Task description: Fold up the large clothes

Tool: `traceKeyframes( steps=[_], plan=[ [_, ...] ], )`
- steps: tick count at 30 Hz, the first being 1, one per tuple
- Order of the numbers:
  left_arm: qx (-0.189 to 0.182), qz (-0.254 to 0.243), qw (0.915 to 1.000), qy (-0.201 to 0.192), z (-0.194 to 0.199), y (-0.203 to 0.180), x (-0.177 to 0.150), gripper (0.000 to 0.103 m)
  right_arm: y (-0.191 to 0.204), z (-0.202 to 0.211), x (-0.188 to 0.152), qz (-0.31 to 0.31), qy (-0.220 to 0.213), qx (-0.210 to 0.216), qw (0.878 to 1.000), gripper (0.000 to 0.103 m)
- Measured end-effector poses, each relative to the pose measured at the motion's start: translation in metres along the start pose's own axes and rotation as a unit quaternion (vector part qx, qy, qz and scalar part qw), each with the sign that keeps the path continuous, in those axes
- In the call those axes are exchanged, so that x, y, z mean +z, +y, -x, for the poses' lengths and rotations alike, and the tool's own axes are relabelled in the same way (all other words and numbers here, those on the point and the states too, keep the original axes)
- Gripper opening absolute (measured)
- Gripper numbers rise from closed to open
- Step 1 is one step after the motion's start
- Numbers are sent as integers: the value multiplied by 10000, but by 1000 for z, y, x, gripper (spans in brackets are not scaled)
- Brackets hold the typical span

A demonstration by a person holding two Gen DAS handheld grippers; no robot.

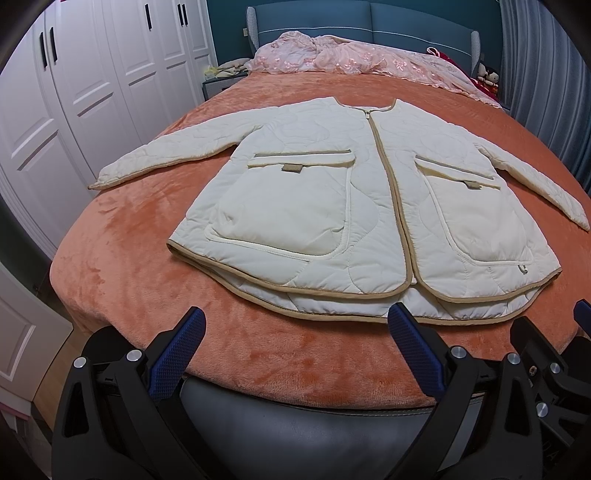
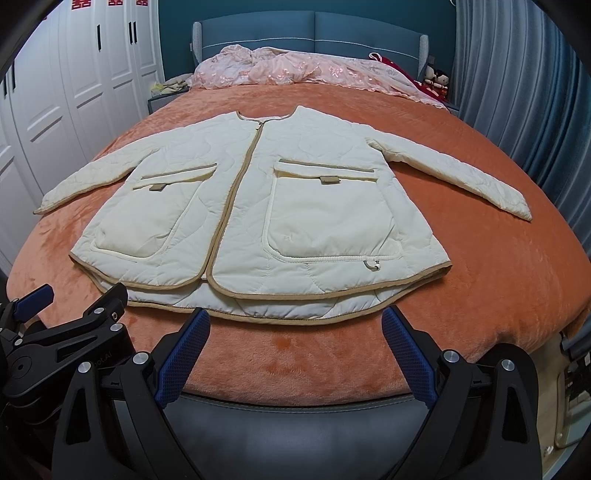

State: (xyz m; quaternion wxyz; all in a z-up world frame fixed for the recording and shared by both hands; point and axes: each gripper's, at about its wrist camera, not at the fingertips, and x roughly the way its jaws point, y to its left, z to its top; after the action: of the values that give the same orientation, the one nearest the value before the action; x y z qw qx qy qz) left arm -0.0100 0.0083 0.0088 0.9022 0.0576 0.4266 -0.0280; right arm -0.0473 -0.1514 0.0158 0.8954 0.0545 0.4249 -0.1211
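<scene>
My left gripper (image 1: 295, 325) hangs over the near edge of the bed (image 1: 122, 236), jaws spread wide with nothing between them. My right gripper (image 2: 295, 325) sits just beside it, jaws equally wide and holding nothing. Each one shows in the other's view: the right gripper at the right edge of the left view, the left gripper at the left edge of the right view.

The jacket (image 1: 332, 184) lies flat on the orange blanket (image 1: 258, 354), front up, zipped closed, collar toward the headboard (image 1: 369, 22) and hem toward me. Both sleeves are spread out to the sides, angled down toward the near corners. Two big patch pockets sit on the front, one either side of the tan-trimmed zip. The back hem shows below the front hem, and my blue pads (image 1: 177, 354) stand just short of it, apart from the cloth.

A pink quilt (image 1: 351, 59) is bunched at the head of the bed. White wardrobes (image 1: 92, 74) stand on the left, a curtain (image 2: 517, 92) on the right.
</scene>
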Motion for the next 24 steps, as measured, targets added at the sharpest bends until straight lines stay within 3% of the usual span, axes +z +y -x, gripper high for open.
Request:
traceKeyframes(
  steps=[24],
  plan=[
    [-12,44,10000,67,2,5,2,96,0,1,-1,-3,-7,-2,10000,92]
  ],
)
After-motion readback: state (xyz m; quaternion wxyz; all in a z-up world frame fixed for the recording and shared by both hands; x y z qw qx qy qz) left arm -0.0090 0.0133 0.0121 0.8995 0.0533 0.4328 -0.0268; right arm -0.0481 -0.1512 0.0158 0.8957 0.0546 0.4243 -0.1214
